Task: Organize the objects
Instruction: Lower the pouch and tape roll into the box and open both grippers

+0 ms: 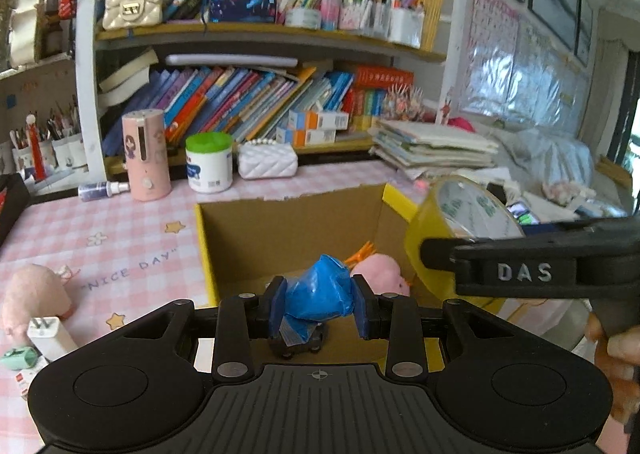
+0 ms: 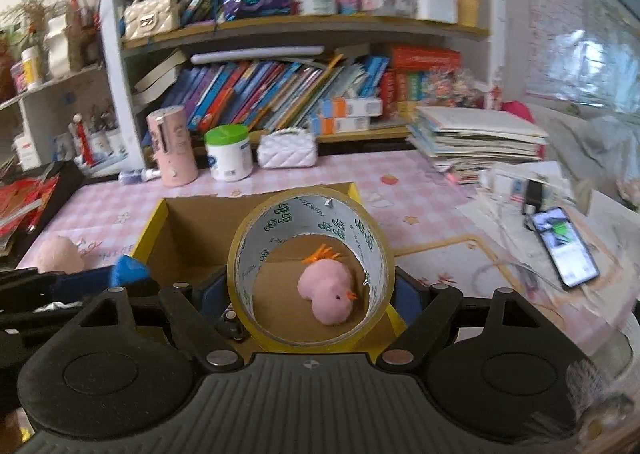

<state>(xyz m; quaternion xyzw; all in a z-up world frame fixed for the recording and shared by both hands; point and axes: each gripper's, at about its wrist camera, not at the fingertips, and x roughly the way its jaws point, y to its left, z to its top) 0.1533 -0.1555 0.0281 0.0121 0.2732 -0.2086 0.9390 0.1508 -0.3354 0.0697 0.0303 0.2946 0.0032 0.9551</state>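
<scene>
Bookshelves [image 1: 260,34] back my pink checked desk [image 1: 120,230]; at twelve o'clock sits the cardboard box [image 1: 288,230], a pink plush chick [image 2: 328,294] inside. My right gripper [image 2: 312,286] clamps a yellow tape roll [image 2: 310,270], my left gripper [image 1: 320,306] a blue-wrapped toy [image 1: 318,294]. I judge both ready to lower and release.

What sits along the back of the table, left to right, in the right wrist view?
Pink cylinder → green-lidded white tub → white quilted purse → stack of books and papers.
</scene>
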